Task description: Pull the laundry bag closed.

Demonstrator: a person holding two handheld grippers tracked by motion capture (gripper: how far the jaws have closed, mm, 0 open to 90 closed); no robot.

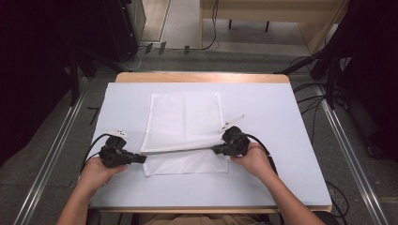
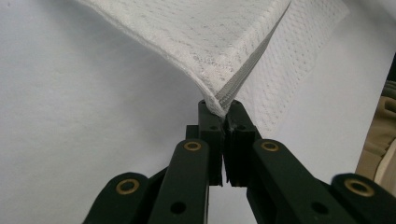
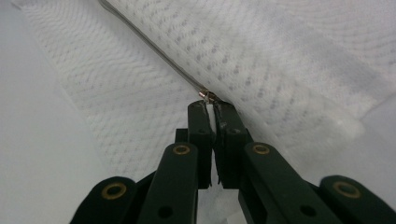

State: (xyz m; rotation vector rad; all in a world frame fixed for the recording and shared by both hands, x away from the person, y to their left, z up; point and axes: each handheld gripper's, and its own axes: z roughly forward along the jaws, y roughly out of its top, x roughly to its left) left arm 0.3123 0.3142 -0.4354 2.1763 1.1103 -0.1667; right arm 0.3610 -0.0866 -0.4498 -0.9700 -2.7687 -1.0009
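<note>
Left gripper clamped on the mesh bag's near-left corner, right gripper pinching its zip pull.

No text, label, brand, number or sign can be read anywhere, neither on the white mesh bag nor on the white table cover.

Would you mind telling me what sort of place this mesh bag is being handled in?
Probably a lab or recording workspace, not a home. A small table with a plain white cover holds just the mesh bag, cables trail over the grey floor around it, and dark equipment stands flank it.
</note>
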